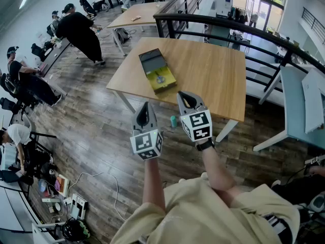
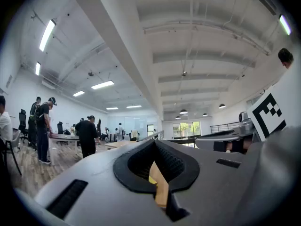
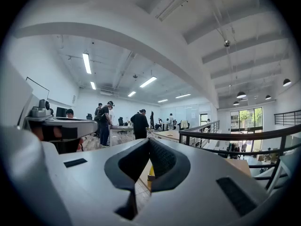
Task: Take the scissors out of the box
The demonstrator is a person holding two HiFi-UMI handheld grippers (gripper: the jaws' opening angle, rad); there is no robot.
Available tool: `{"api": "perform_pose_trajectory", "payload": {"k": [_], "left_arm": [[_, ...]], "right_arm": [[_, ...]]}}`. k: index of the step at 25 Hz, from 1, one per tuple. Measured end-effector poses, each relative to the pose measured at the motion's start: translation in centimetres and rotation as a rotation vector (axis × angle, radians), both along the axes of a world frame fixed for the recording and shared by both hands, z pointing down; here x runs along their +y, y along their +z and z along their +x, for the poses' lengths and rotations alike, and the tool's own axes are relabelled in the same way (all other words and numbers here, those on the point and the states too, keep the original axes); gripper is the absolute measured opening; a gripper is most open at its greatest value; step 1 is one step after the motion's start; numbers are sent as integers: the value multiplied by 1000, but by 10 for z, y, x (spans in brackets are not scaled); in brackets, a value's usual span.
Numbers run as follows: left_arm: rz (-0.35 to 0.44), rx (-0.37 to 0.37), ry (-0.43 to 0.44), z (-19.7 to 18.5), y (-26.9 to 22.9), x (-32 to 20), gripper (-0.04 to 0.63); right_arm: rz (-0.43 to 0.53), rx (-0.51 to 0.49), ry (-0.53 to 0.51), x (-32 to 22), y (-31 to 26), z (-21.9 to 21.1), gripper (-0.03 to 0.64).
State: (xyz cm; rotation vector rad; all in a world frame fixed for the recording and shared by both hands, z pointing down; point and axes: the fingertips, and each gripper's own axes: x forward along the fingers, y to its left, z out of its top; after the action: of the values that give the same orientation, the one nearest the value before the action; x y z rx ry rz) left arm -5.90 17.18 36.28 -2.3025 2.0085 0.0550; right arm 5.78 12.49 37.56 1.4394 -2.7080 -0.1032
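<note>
An open box [image 1: 164, 81] with a yellow-green inside and a dark lid [image 1: 151, 59] lies near the left front edge of the wooden table [image 1: 213, 75]. The grey scissors [image 1: 160, 78] rest inside it. Both grippers hover level in front of the table's near edge, short of the box. My left gripper [image 1: 145, 105] is shut with nothing held; in the left gripper view its jaws [image 2: 154, 144] meet at the tips, and a sliver of the yellow box [image 2: 152, 180] shows through the gap. My right gripper [image 1: 183, 95] [image 3: 148, 141] is shut and holds nothing.
A black railing [image 1: 244, 29] runs behind the table. A white table [image 1: 299, 105] stands at the right and another wooden table [image 1: 134, 15] farther back. Several people stand or sit at the left. A small teal object [image 1: 173, 121] and cables [image 1: 96, 182] lie on the wooden floor.
</note>
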Motion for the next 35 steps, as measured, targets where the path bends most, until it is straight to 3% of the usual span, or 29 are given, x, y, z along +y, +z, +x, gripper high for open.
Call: {"api": "perform_pose_trajectory", "payload": {"k": [14,21,27,35], "left_arm": [[12,24,26,-21,4,-5,3],[-20,31,43,-26,22,-31,3],[-26,36,61,-26,34,-91,3],[-27,42,86,-21,40,-211,3]], "right_arm": [[21,-31,26,-1,-1,-16,14],[-3,-40,31,-21,11,-23,14],[-15,-53,11,-85,25,-26,14],[-24,-53,-13,-201,33,-32,14]]}}
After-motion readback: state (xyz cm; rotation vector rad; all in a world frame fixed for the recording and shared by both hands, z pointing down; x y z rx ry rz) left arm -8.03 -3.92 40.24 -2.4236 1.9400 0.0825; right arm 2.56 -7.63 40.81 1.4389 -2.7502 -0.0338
